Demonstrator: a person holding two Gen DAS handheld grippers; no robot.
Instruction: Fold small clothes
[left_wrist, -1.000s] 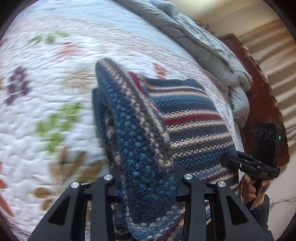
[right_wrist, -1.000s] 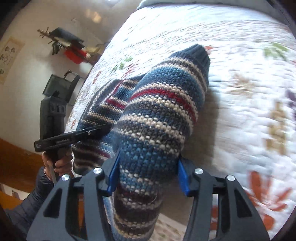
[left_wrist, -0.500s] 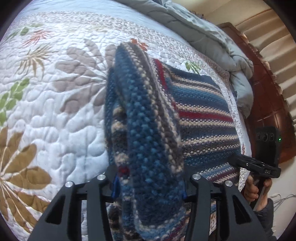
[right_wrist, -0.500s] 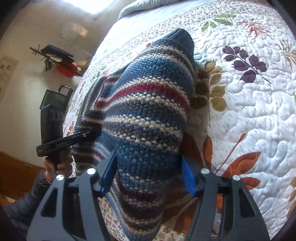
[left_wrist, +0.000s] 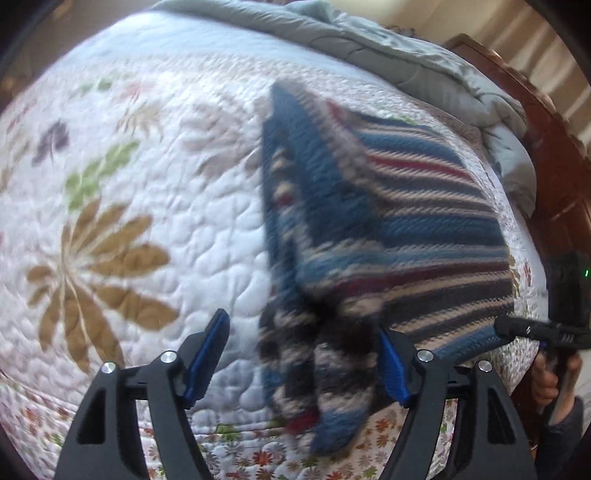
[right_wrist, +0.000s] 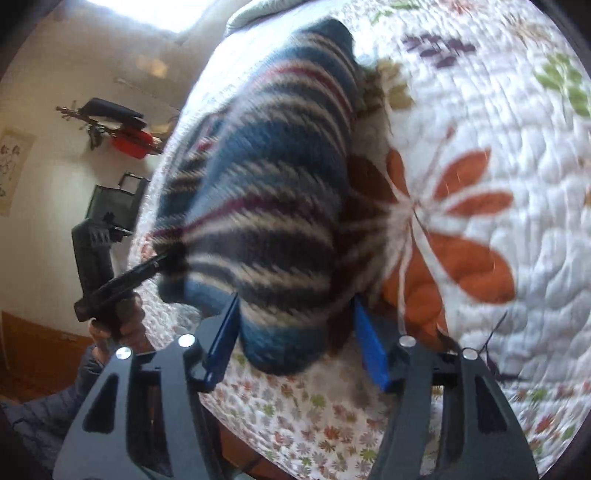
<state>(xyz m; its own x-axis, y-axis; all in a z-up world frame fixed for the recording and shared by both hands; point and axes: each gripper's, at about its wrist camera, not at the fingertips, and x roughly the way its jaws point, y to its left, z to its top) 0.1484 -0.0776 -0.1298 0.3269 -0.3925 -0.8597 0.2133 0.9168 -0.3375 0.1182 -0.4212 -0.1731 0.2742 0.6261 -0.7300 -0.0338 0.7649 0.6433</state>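
Note:
A blue, cream, red and dark striped knit sweater (left_wrist: 413, 221) lies folded on the floral quilt (left_wrist: 129, 221) near the bed's front edge. My left gripper (left_wrist: 303, 358) is open, its blue pads spread wide, with the sweater's edge drooping loose between them. My right gripper (right_wrist: 295, 332) is open too, its pads either side of the sweater's folded edge (right_wrist: 266, 206), the fabric not pinched. Each gripper shows in the other's view: the right gripper (left_wrist: 532, 328) at the sweater's right corner, the left gripper (right_wrist: 118, 273) at its left corner. The frames are blurred by motion.
A grey duvet (left_wrist: 406, 55) is bunched at the far side of the bed by a wooden headboard (left_wrist: 554, 155). The quilt's flowered border (right_wrist: 314, 413) hangs over the bed's near edge. A black chair (right_wrist: 114, 203) stands by the wall.
Both grippers were shut on the sweater's lifted fold; now both have opened and the fold has dropped onto the sweater on the quilt.

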